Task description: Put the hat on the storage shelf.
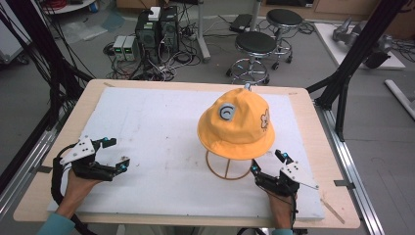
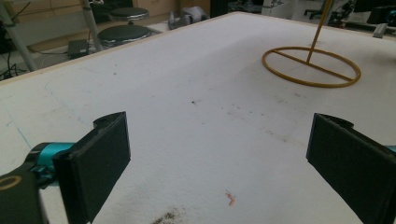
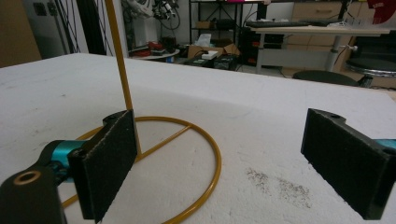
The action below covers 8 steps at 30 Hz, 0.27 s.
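Note:
A yellow bucket hat point(image 1: 237, 124) with a grey round patch and a flower print sits on top of a yellow wire stand point(image 1: 228, 168). The stand's ring base point(image 2: 311, 66) lies on the white board, and its upright rod point(image 3: 120, 60) rises from the ring point(image 3: 205, 151). My right gripper point(image 1: 268, 164) rests low at the front right, just beside the ring base, open with nothing between its jaws point(image 3: 215, 163). At the front left my left gripper point(image 1: 116, 154) is open too, its jaws wide apart over bare board point(image 2: 219, 158).
A white board point(image 1: 156, 127) covers the wooden table point(image 1: 44, 161). Black frame posts point(image 1: 352, 54) stand at both sides. Beyond the far edge are stools point(image 1: 255, 46) and computer boxes with cables point(image 1: 156, 32) on the floor.

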### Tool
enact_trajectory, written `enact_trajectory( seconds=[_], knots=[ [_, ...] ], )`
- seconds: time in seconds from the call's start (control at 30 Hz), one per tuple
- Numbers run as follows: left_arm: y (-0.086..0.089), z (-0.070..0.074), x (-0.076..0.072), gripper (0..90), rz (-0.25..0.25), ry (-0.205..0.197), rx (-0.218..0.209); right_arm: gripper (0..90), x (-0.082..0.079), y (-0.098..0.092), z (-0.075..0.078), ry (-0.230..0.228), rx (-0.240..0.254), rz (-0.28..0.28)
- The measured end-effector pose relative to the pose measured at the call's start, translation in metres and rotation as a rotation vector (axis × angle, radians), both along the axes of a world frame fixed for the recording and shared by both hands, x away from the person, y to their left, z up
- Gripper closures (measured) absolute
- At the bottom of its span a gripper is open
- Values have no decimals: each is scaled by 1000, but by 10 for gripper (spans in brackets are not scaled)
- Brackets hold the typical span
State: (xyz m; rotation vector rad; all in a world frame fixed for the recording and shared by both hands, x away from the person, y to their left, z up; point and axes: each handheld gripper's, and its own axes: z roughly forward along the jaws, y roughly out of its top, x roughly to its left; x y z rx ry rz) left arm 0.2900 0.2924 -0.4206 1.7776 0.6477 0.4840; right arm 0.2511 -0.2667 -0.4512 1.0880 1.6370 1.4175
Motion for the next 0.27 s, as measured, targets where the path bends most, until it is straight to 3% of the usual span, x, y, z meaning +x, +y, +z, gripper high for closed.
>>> enact_trajectory(
  seconds=[0.2, 0.27],
  knots=[
    [0, 0, -1, 67, 4, -2, 7, 97, 0, 0, 0, 1, 2, 3],
    [2, -1, -4, 67, 11, -27, -12, 97, 0, 0, 0, 0, 1, 3]
  ],
)
